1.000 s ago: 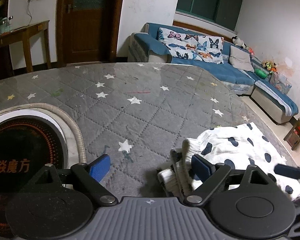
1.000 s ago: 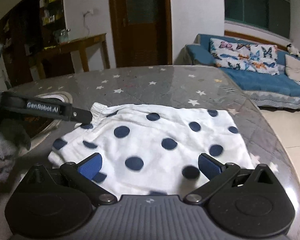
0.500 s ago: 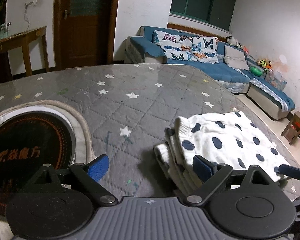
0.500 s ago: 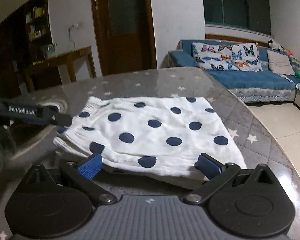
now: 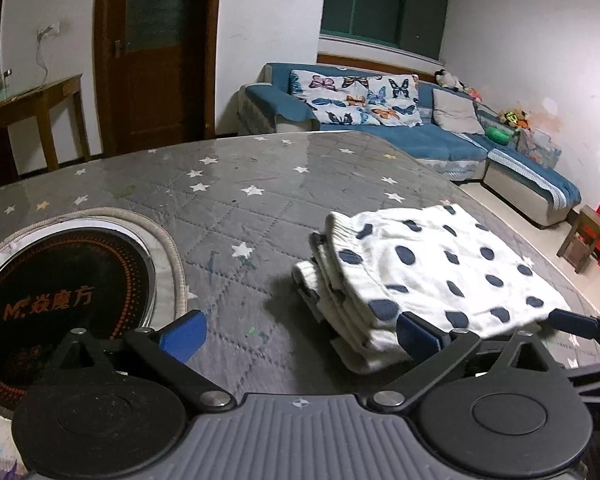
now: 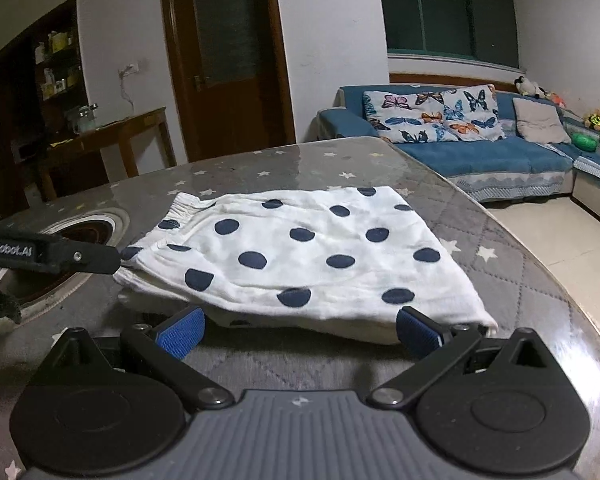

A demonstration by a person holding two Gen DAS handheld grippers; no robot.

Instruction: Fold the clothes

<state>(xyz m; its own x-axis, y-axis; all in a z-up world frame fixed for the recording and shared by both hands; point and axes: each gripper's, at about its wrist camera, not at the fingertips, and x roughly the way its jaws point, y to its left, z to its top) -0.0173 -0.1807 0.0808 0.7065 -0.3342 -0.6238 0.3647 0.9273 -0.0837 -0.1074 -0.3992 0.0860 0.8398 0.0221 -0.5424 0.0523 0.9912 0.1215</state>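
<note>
Your white folded garment with dark-blue polka dots (image 6: 300,252) lies flat on the grey star-quilted tablecloth (image 5: 228,208), right of the round black induction hob (image 5: 64,280). Your left gripper (image 5: 300,336) is opening, jaws wide, nothing between the blue pads; its right pad sits at the fold's near edge. Your right gripper (image 6: 300,332) gapes wide just before the garment's near hem, gripping nothing.

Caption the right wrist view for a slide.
Folded polka-dot garment lying on the star-print table, just beyond the open right gripper.
</note>
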